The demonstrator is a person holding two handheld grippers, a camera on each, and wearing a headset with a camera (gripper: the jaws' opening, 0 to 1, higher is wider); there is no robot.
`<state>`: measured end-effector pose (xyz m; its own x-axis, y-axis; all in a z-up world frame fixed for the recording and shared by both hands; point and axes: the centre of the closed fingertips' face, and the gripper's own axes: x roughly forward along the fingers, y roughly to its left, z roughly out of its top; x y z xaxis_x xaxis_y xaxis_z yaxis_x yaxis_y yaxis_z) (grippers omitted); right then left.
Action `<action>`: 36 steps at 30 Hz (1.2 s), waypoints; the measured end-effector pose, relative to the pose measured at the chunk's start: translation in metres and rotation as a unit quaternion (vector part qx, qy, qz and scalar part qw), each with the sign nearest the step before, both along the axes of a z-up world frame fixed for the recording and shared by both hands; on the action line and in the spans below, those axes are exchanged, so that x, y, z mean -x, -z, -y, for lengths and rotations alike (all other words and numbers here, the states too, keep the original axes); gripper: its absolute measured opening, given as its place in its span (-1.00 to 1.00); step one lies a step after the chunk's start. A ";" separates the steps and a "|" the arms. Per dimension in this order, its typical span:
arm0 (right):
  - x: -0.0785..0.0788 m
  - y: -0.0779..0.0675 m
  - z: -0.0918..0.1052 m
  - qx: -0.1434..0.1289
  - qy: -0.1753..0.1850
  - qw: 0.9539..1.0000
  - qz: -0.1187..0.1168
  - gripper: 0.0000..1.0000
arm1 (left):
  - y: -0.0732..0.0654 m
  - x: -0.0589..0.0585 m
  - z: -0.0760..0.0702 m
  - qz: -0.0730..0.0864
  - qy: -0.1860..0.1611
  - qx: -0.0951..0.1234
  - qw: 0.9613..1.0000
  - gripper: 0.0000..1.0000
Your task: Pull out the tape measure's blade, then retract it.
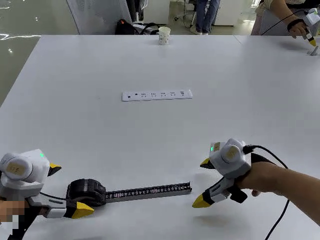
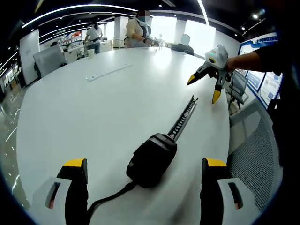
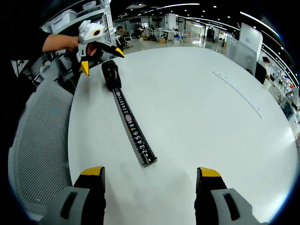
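A black tape measure (image 1: 86, 191) lies on the white table (image 1: 150, 140) near its front edge. Its dark blade (image 1: 150, 190) is pulled out to the right, with the end hook at about (image 1: 189, 187). My left gripper (image 1: 68, 190) stands open, its yellow-tipped jaws either side of the case (image 2: 152, 159) without closing on it. My right gripper (image 1: 203, 182) is open just right of the blade's end. In the right gripper view the blade (image 3: 133, 136) runs from the case (image 3: 111, 74) towards my right gripper (image 3: 150, 172) and stops short of its jaws.
A white power strip (image 1: 157, 95) lies mid-table and a paper cup (image 1: 164, 35) stands at the far edge. Another person's hand with a gripper (image 1: 306, 29) works at the far right corner. A black strap (image 2: 108, 199) trails from the case.
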<state>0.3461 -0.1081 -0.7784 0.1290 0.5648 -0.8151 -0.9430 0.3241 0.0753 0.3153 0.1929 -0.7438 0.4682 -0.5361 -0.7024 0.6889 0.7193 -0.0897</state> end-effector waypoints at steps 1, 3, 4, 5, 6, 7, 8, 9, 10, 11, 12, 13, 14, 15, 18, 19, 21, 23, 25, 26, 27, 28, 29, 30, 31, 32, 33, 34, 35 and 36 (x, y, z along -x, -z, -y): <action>0.001 0.000 0.002 -0.002 0.007 1.000 -0.003 0.59 | 0.000 0.001 -0.001 -0.001 -0.006 0.004 1.000 0.98; 0.002 0.000 0.007 -0.007 0.018 1.000 -0.001 0.65 | 0.002 0.002 -0.005 -0.001 -0.025 0.010 1.000 0.98; 0.003 0.000 0.009 -0.009 0.023 1.000 -0.002 0.67 | 0.002 0.003 -0.006 0.000 -0.031 0.013 0.999 0.98; 0.005 -0.001 0.011 -0.016 0.029 0.999 -0.003 0.69 | 0.002 0.004 -0.009 0.002 -0.038 0.013 0.999 0.98; 0.004 -0.002 0.012 -0.024 0.042 0.999 -0.001 0.72 | 0.003 0.004 -0.010 0.007 -0.042 0.011 0.999 0.98; 0.006 -0.002 0.014 -0.024 0.041 0.999 -0.002 0.76 | 0.003 0.005 -0.012 0.009 -0.045 0.009 0.999 0.98; 0.007 -0.003 0.017 -0.028 0.051 0.998 0.002 0.80 | 0.004 0.006 -0.014 0.005 -0.052 0.012 0.999 0.98; 0.007 -0.004 0.019 -0.031 0.057 0.998 0.005 0.85 | 0.005 0.007 -0.015 0.005 -0.057 0.011 0.998 0.98; 0.007 -0.006 0.021 -0.038 0.066 0.997 0.009 0.88 | 0.004 0.009 -0.017 0.004 -0.064 0.013 0.998 0.98; 0.007 -0.006 0.022 -0.042 0.071 0.997 0.011 0.91 | 0.004 0.010 -0.017 0.004 -0.067 0.016 0.998 0.98; 0.006 -0.006 0.025 -0.043 0.075 0.996 0.015 0.94 | 0.004 0.011 -0.017 0.004 -0.070 0.016 0.997 0.98; 0.006 -0.008 0.028 -0.049 0.081 0.995 0.022 0.97 | 0.004 0.012 -0.019 0.008 -0.073 0.017 0.997 0.98; 0.006 -0.009 0.029 -0.053 0.085 0.995 0.025 0.98 | 0.004 0.013 -0.019 0.009 -0.073 0.017 0.997 0.98; 0.006 -0.010 0.032 -0.057 0.094 0.994 0.027 0.98 | 0.002 0.015 -0.015 0.014 -0.066 0.028 0.997 0.98; 0.007 -0.012 0.039 -0.065 0.109 0.991 0.040 0.98 | 0.011 0.026 -0.021 -0.030 -0.090 0.014 0.995 0.98; 0.007 -0.013 0.040 -0.068 0.113 0.990 0.042 0.98 | 0.009 0.021 -0.021 0.001 -0.081 0.009 0.997 0.98; 0.003 -0.016 0.045 -0.074 0.119 0.987 0.075 0.98 | 0.005 0.023 -0.019 0.009 -0.088 0.030 0.996 0.98; 0.008 -0.018 0.048 -0.087 0.123 0.986 0.076 0.98 | 0.004 0.023 -0.019 0.011 -0.094 0.041 0.995 0.98; 0.013 -0.018 0.053 -0.091 0.135 0.984 0.069 0.98 | -0.003 0.018 -0.023 0.050 -0.099 0.033 0.993 0.98; 0.015 -0.017 0.054 -0.092 0.136 0.984 0.068 0.98 | -0.003 0.020 -0.023 0.045 -0.101 0.036 0.993 0.98; 0.018 -0.017 0.056 -0.092 0.134 0.984 0.069 0.98 | -0.002 0.021 -0.024 0.040 -0.106 0.039 0.993 0.98; 0.021 -0.018 0.058 -0.095 0.132 0.984 0.070 0.98 | -0.005 0.021 -0.025 0.051 -0.107 0.043 0.992 0.98; 0.023 -0.019 0.059 -0.098 0.132 0.984 0.072 0.98 | -0.008 0.020 -0.025 0.066 -0.104 0.045 0.991 0.98; 0.024 -0.021 0.060 -0.102 0.130 0.983 0.082 0.98 | -0.010 0.021 -0.025 0.073 -0.106 0.048 0.990 0.98; 0.024 -0.024 0.061 -0.108 0.127 0.982 0.090 0.98 | -0.009 0.024 -0.026 0.068 -0.108 0.049 0.991 0.98; 0.025 -0.028 0.060 -0.115 0.125 0.981 0.098 0.98 | -0.008 0.025 -0.026 0.066 -0.111 0.049 0.990 0.98; 0.028 -0.030 0.062 -0.116 0.128 0.980 0.097 0.98 | -0.007 0.027 -0.028 0.069 -0.112 0.047 0.990 0.98; 0.029 -0.031 0.063 -0.115 0.130 0.980 0.095 0.98 | -0.007 0.028 -0.029 0.073 -0.113 0.044 0.990 0.98; 0.031 -0.030 0.065 -0.113 0.134 0.980 0.092 0.98 | -0.011 0.030 -0.027 0.085 -0.109 0.057 0.989 0.98; 0.031 -0.030 0.066 -0.112 0.137 0.980 0.092 0.98 | -0.016 0.029 -0.026 0.101 -0.106 0.067 0.987 0.98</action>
